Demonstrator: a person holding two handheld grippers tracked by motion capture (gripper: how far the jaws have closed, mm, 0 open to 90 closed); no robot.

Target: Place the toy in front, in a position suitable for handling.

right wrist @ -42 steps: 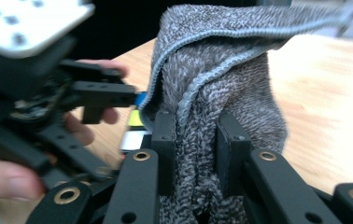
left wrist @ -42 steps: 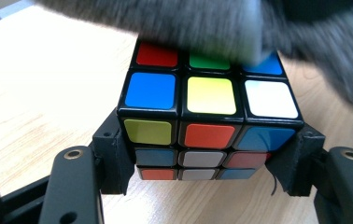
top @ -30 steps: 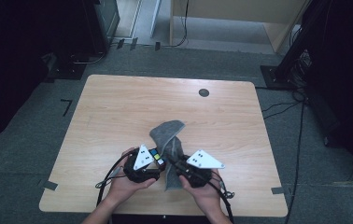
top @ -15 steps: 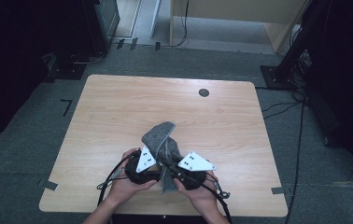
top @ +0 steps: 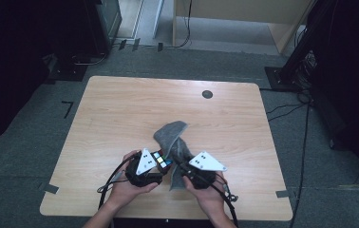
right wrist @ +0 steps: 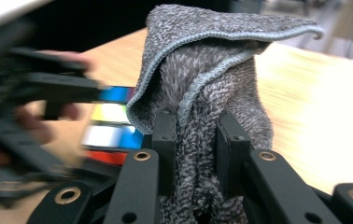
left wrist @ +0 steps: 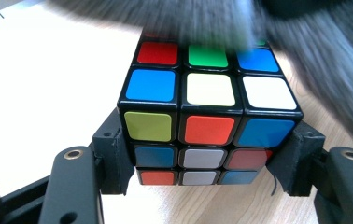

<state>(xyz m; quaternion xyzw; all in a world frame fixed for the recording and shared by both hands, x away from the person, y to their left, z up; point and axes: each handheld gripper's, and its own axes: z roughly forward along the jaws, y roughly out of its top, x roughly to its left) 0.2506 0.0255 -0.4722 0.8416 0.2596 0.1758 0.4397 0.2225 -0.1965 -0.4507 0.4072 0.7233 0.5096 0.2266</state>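
At the left of the high view we see our left gripper (top: pixel 161 164) low over the near part of the wooden counter (top: pixel 120 109), its grey three-cornered plate on top and a black cable trailing off toward the near edge. Its fingers (left wrist: pixel 111 154) are clamped on the two sides of a puzzle cube (left wrist: pixel 207 112), and in the left gripper view the cube sits squarely between them with red, green, blue, white, yellow and orange squares facing us. A blurred fold of grey cloth (left wrist: pixel 314 60) hangs over the cube's far top edge and down its right side; whether it touches the cube we cannot tell. Moving right, the cloth (top: pixel 172 137) stands up between the two grippers in the high view, bunched and leaning away from us. Just right of it is our right gripper (top: pixel 183 172), and in the right gripper view its fingers (right wrist: pixel 165 140) are pressed together on a thick gathered part of the cloth (right wrist: pixel 212 84), whose hemmed edge folds over at the top. The cube (right wrist: pixel 111 121) shows blurred at the left of that view, close beside the cloth.
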